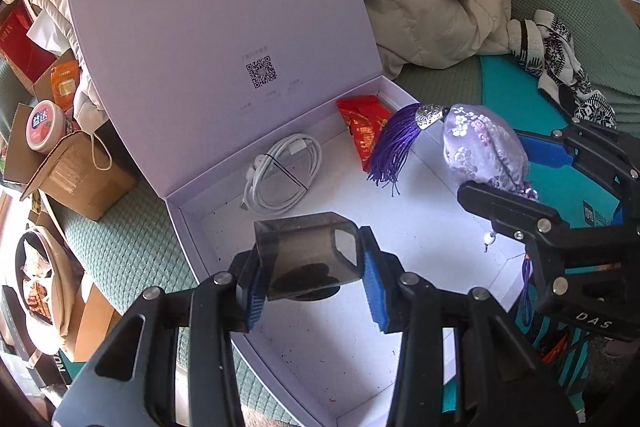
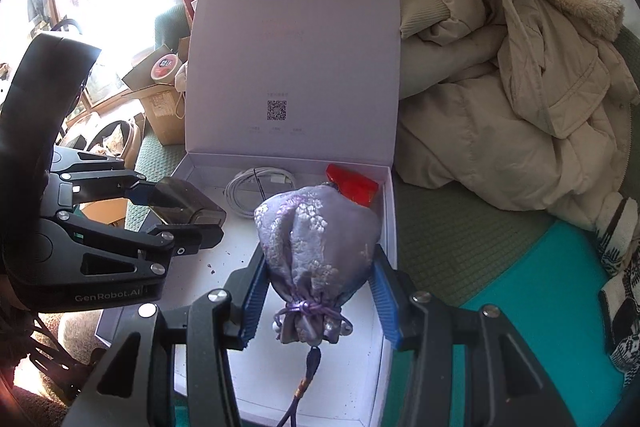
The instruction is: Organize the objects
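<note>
An open lavender box [image 1: 420,291] lies on the green cushion, lid upright; it shows in the right wrist view too [image 2: 386,227]. Inside lie a coiled white cable [image 1: 286,173] [image 2: 256,187] and a red packet [image 1: 366,131] [image 2: 354,185]. My left gripper [image 1: 314,283] is shut on a smoky translucent case [image 1: 308,251] [image 2: 188,205], held over the box floor. My right gripper [image 2: 320,303] is shut on a purple brocade sachet [image 2: 316,247] [image 1: 484,147] with a purple tassel [image 1: 394,151], held above the box's right side.
A beige coat [image 2: 520,107] is piled behind and right of the box. Patterned socks [image 1: 560,67] lie on a teal bag [image 2: 540,267] at the right. Cardboard boxes [image 1: 80,175] and a pink-lidded tub [image 1: 44,125] crowd the left.
</note>
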A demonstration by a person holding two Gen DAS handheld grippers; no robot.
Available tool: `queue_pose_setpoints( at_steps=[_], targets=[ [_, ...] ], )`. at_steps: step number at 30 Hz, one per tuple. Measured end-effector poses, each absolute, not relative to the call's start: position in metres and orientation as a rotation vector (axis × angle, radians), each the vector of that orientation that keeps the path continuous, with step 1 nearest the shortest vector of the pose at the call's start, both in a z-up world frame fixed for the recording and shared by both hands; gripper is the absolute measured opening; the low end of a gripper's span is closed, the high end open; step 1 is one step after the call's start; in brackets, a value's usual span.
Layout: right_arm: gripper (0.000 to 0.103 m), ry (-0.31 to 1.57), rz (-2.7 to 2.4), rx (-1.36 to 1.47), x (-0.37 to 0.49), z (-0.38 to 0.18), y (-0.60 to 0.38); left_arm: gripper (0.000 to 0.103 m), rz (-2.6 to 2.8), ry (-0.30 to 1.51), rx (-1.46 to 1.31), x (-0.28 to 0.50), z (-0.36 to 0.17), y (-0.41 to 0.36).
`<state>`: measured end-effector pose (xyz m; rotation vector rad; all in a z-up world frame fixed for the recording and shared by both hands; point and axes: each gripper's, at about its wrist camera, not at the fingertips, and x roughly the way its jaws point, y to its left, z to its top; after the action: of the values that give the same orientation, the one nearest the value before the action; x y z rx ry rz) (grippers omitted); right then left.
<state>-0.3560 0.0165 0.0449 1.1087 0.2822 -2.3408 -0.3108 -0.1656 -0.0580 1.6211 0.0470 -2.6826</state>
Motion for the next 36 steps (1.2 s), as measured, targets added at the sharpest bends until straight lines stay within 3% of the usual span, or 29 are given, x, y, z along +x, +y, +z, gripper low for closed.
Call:
queue_pose_setpoints(
  at_steps=[14,36],
  targets=[
    [0.048,0.269,-2.322,1.193,-0.382,0.012,0.01,0.039,-2.649,0.091,1.682,-0.344,-0.105,-0.176],
    [0.053,0.307,-2.32,1.259,-0.393,-0.001,0.004,0.04,-2.591,0.202,1.728,-0.372,-0.131,-0.182]
  ],
)
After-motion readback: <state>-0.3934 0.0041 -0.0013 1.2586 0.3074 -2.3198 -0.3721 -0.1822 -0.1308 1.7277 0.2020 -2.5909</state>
